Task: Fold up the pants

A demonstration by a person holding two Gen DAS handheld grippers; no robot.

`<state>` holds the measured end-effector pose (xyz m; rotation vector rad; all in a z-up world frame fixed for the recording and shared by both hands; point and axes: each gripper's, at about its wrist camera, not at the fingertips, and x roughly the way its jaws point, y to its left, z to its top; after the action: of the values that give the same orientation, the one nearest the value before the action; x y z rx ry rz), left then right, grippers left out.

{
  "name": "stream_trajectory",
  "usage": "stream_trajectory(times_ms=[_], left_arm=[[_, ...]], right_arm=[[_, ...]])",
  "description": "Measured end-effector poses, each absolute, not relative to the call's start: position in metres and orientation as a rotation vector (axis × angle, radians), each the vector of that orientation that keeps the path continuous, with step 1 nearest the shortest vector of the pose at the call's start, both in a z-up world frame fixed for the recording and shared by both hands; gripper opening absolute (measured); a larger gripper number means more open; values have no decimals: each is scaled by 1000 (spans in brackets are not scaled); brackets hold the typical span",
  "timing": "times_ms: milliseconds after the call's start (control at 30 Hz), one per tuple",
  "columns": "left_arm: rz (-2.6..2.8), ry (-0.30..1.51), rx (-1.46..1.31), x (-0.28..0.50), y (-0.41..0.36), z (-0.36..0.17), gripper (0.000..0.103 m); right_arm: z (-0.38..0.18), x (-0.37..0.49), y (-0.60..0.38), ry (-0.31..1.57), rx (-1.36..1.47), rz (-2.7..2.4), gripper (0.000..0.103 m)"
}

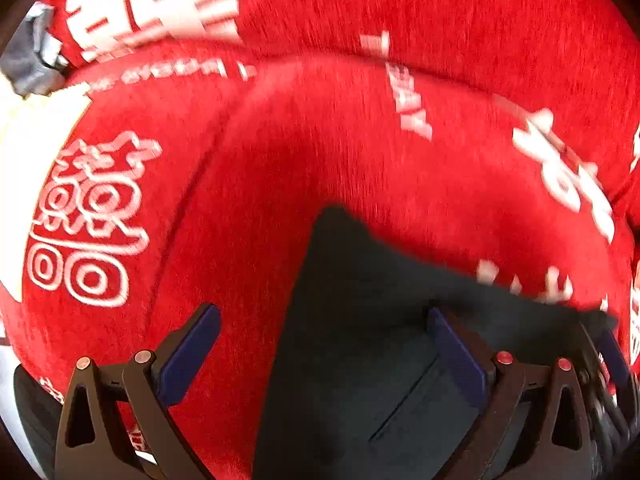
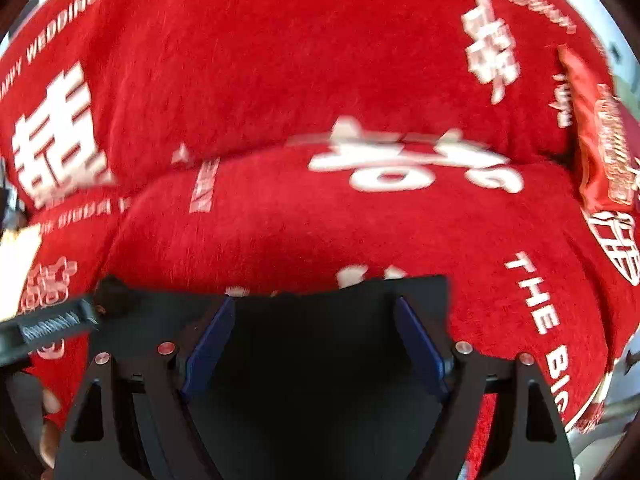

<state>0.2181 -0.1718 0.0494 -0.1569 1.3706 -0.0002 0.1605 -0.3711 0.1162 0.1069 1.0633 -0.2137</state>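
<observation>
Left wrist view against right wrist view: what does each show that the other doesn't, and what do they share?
Only the left wrist view shows a crumpled grey cloth at the upper left edge, and the black pants narrowing to a point on the blanket.

Only the right wrist view shows a shiny red embroidered cushion at the right, "HAPPY WEDDING" lettering, and the other gripper's black finger at the left.

Both show the fuzzy red blanket with white lettering, the black pants, and open blue-padded jaws over them.
</observation>
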Motion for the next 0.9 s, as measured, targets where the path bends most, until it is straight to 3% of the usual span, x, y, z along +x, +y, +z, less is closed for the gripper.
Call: stream_trajectory(times_ms=[67,500,900], left_arm=[[-25,1361,-192,207,-164,51,103],[-171,1297,-119,110,-139,57,103],[-165,1257,-60,93,-135,70,103]], right_arm=[[93,164,-374,1152,67,-246,86],[95,22,-394,1068,160,-305,93],[129,24,-330,931,73,-192,93]])
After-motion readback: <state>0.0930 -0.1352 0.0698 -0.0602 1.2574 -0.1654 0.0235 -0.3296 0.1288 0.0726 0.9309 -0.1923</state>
